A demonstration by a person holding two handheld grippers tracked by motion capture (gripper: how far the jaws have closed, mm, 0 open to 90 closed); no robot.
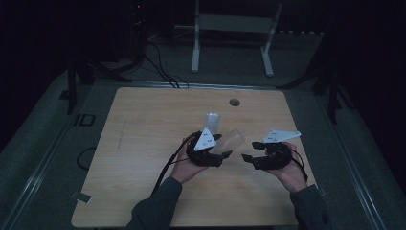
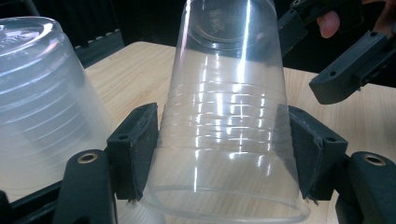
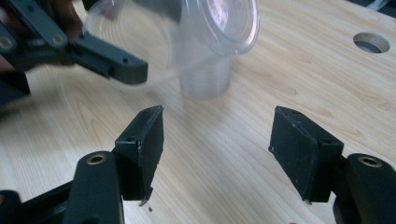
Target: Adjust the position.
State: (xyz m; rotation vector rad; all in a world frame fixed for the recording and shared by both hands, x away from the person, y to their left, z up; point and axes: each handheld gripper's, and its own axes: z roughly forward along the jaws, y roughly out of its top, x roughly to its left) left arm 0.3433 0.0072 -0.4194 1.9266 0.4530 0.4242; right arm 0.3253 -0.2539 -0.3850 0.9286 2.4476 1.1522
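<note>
Clear ribbed cup (image 2: 229, 121) sat gripped in the left tool (image 2: 224, 154), shown close; right tool (image 3: 217, 149) gaped empty over the table (image 3: 224, 186)

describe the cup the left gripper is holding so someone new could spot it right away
On the wooden table, near its middle, the left gripper grips a clear plastic cup by its sides. A second cup stands upside down on the table just behind it. The held cup is the see-through one tipped on its side in the air, not the cloudier one resting on the wood.

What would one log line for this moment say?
left tongs: shut on clear cup | right tongs: open, nothing between | second cup: upside down on table
</note>
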